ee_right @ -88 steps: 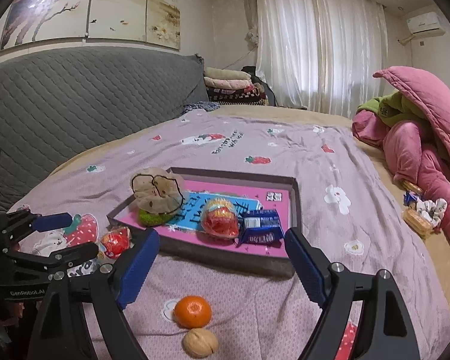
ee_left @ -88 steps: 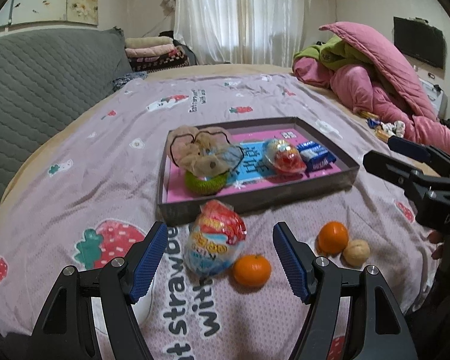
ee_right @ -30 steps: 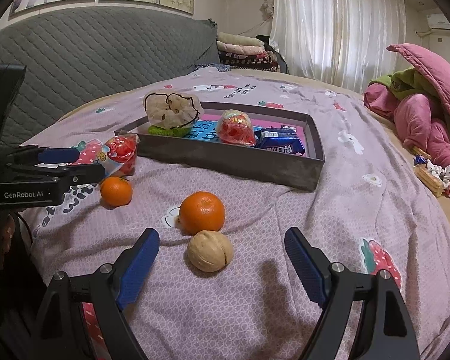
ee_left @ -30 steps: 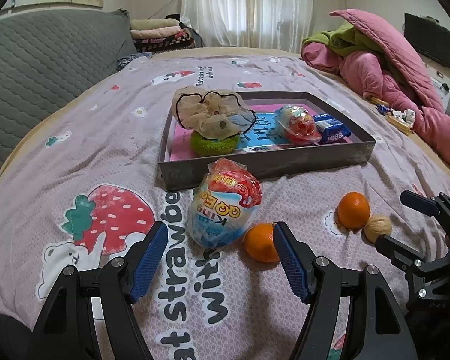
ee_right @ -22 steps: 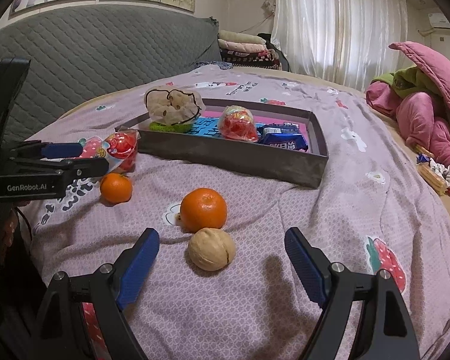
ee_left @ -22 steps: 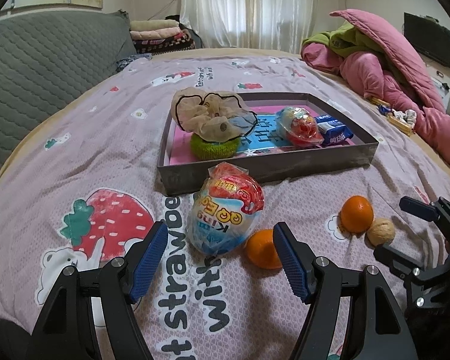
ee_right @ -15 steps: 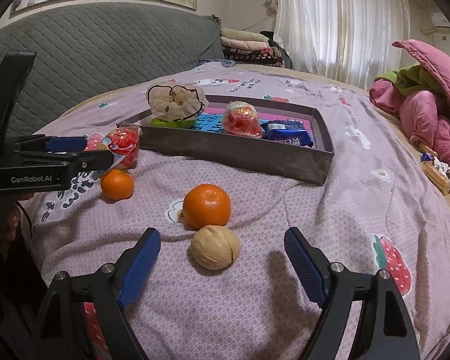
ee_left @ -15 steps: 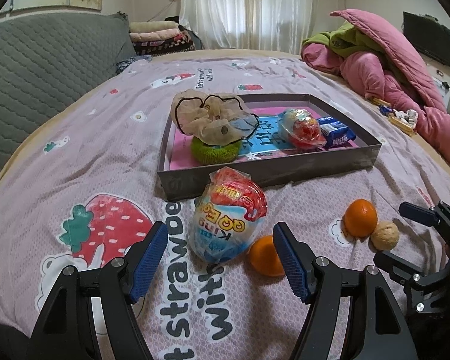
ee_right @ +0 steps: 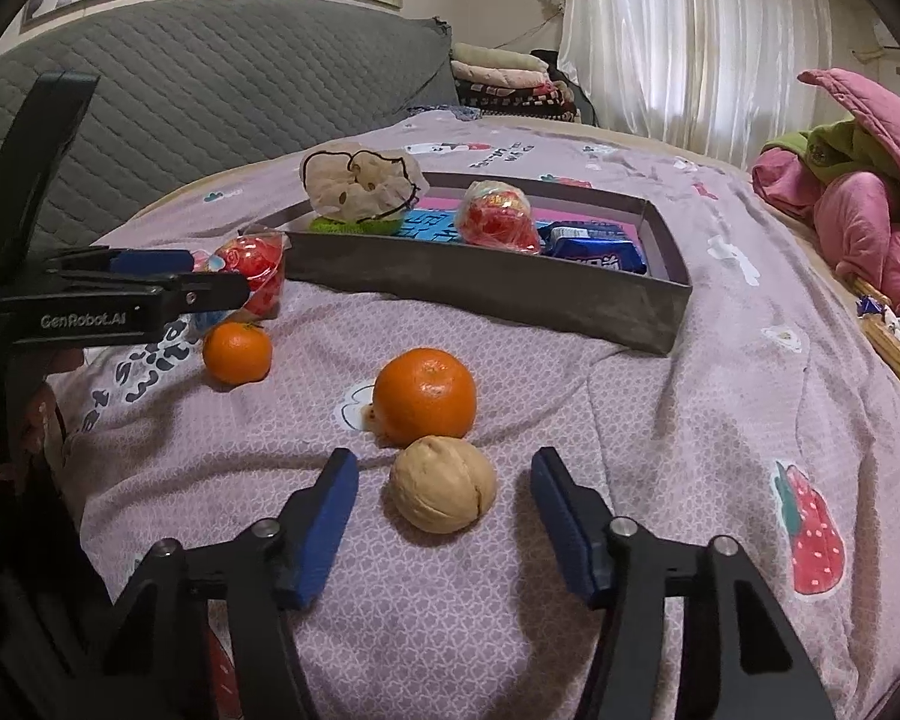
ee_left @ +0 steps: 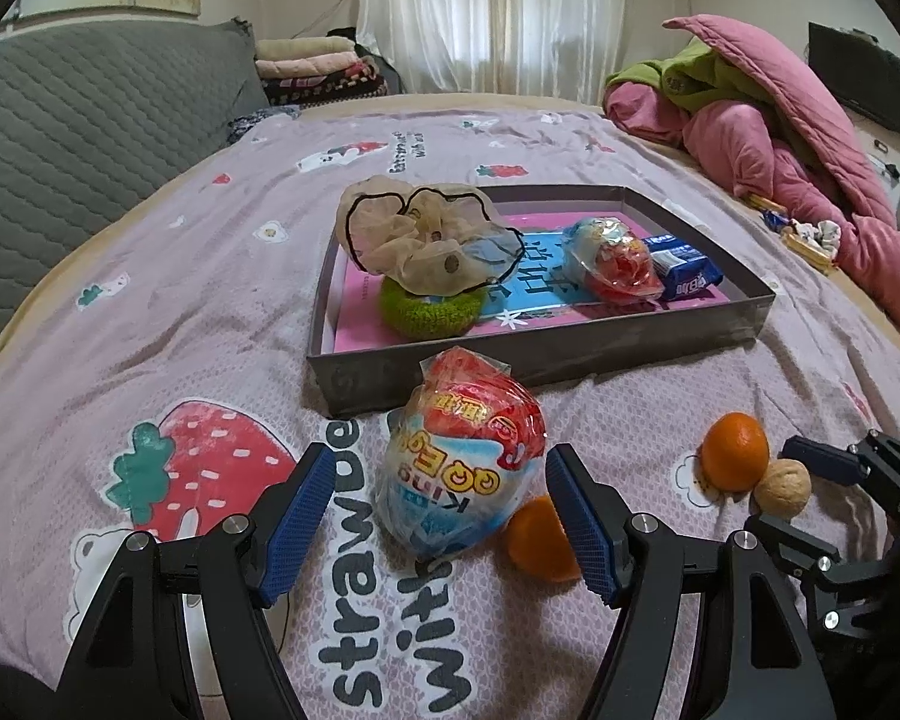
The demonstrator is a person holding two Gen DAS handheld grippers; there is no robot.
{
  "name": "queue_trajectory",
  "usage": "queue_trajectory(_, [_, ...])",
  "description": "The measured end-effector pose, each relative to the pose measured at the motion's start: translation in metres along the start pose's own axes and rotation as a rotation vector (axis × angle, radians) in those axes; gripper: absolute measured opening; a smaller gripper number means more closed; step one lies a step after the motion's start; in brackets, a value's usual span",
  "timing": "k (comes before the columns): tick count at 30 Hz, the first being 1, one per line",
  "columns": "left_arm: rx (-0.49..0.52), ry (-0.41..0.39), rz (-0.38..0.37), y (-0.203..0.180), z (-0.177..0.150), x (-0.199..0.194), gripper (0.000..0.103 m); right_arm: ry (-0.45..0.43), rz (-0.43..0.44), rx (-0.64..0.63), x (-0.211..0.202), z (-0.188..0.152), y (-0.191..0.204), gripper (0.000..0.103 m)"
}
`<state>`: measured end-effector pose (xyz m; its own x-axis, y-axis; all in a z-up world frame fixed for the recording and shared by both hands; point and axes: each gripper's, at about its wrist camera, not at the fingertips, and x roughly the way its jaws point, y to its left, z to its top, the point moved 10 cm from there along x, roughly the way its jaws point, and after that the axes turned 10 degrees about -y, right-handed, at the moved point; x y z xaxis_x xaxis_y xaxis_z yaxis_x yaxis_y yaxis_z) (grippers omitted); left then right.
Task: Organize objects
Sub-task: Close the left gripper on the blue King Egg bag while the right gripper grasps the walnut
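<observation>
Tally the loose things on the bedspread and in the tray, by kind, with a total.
Tangerines: 2
Walnut: 1
Wrapped egg-shaped snack packs: 2
Blue snack packet: 1
Scrunchies: 2
Total: 8

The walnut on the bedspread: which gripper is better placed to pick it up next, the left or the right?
The right gripper. The walnut lies between its jaws, which have just been closing without touching it yet. The left gripper stands open around the snack bag, far from the walnut.
</observation>
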<state>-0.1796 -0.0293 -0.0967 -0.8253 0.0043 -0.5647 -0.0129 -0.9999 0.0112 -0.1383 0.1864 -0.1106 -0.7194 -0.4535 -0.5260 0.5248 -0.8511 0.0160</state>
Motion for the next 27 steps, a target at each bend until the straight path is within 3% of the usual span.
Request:
queue_trajectory(17, [-0.008, 0.029, -0.006, -0.001, -0.001, 0.018, 0.074, -0.002, 0.002, -0.035, 0.002, -0.001, 0.003, 0.035])
queue_trajectory(27, [0.009, 0.043, 0.005, -0.008, -0.003, 0.03, 0.074, -0.005, -0.003, -0.058, 0.002, -0.001, 0.005, 0.034])
